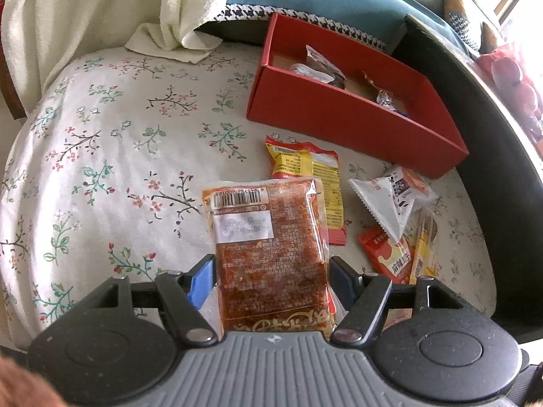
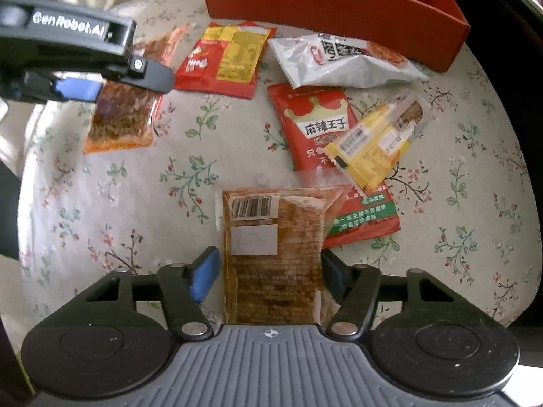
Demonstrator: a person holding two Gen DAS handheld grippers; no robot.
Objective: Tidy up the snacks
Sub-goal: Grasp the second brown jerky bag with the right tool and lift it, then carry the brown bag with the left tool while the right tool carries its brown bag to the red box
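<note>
Left gripper [image 1: 271, 271] clamped on brown snack packet [image 1: 268, 234], ready for red box [image 1: 353, 125]. Right gripper [image 2: 268, 271] gripping second brown packet [image 2: 271, 254] above flowered cushion [image 2: 135, 186]; other snacks loose beside box.

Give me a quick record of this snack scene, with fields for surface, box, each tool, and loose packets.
surface: floral cloth
box: red box at the far edge, a few wrapped snacks inside
left tool: shut on an orange packet, barcode end pointing away
right tool: shut on a brown packet with a barcode
loose packets: red and yellow packet, white packet, red crown packet with a yellow packet lying across it
</note>
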